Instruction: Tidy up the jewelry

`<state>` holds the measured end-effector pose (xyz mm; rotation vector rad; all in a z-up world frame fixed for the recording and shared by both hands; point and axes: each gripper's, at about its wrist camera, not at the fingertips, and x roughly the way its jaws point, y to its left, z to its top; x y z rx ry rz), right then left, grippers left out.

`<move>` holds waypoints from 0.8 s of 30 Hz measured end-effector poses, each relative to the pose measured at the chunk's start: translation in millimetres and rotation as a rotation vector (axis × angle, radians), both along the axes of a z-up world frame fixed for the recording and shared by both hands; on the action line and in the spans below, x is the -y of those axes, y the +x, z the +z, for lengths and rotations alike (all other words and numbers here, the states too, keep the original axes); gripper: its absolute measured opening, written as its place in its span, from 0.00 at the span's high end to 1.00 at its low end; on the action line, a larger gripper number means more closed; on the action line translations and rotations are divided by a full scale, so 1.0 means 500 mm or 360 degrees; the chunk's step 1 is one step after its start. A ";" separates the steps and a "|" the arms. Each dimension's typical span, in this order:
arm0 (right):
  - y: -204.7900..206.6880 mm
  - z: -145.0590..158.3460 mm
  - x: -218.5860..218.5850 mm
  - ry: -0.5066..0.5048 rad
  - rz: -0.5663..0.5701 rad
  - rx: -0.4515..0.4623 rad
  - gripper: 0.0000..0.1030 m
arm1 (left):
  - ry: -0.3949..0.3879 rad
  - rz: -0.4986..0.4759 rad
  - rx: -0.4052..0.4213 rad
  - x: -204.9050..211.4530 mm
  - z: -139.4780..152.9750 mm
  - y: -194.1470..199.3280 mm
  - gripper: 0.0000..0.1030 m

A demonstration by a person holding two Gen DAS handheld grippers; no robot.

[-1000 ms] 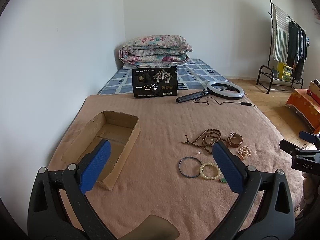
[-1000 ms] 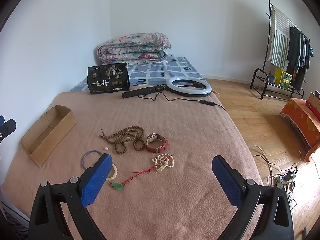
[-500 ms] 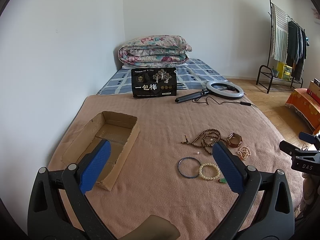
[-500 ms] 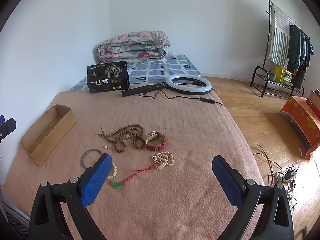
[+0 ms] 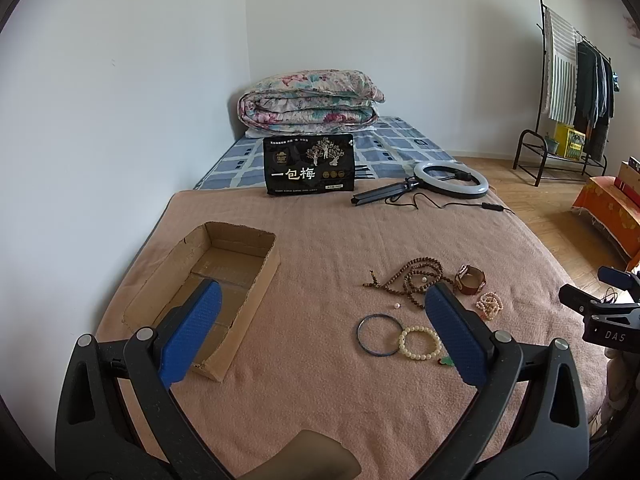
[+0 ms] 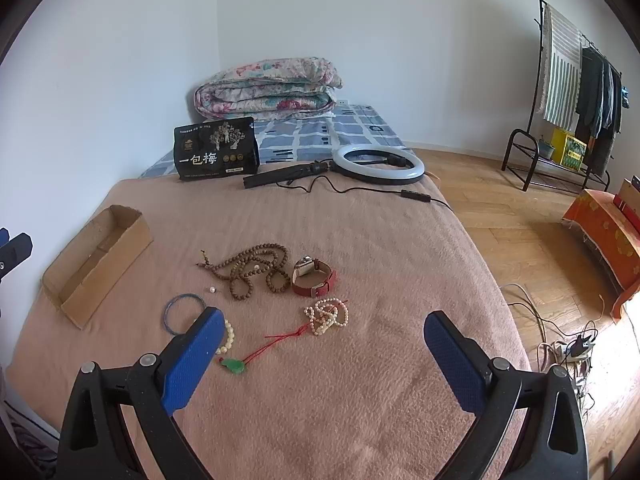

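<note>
One cardboard box [image 5: 208,280] lies lengthwise toward far wall, open-topped

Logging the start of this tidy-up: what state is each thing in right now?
left gripper: open, holding nothing
right gripper: open, holding nothing
cardboard box: open-topped, no jewelry visible inside
wooden bead string: loosely coiled on blanket
watch: strap closed in a loop
ring light: unlit, lying flat
</note>
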<state>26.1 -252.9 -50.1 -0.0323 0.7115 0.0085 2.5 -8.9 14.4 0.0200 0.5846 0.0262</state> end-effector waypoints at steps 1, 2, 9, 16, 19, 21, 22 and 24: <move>0.000 0.000 0.000 0.0000 0.0000 0.0000 0.02 | 0.0001 -0.0001 0.0000 -0.001 -0.002 -0.001 0.00; 0.000 -0.001 0.000 0.0000 0.0000 -0.0001 0.02 | 0.0001 -0.0001 0.0000 -0.001 -0.001 0.000 0.00; 0.000 0.000 0.001 0.0000 0.0003 -0.0003 0.02 | 0.0000 -0.0003 -0.0001 -0.002 -0.002 -0.001 0.00; 0.001 -0.002 0.001 0.0000 0.0004 -0.0008 0.02 | 0.0000 -0.0003 -0.0003 -0.001 -0.002 -0.003 0.00; 0.002 -0.003 0.001 0.0003 0.0008 -0.0018 0.02 | 0.0001 -0.0004 -0.0009 -0.001 -0.005 -0.005 0.00; 0.003 -0.005 0.001 0.0003 0.0008 -0.0025 0.02 | -0.0002 -0.0002 -0.0013 -0.001 -0.008 -0.003 0.00; 0.003 -0.006 0.001 0.0003 0.0007 -0.0028 0.02 | -0.0004 -0.0001 -0.0017 -0.001 -0.011 -0.001 0.00; 0.004 -0.006 0.000 0.0002 0.0006 -0.0034 0.02 | -0.0002 -0.0003 -0.0014 -0.001 -0.012 -0.001 0.00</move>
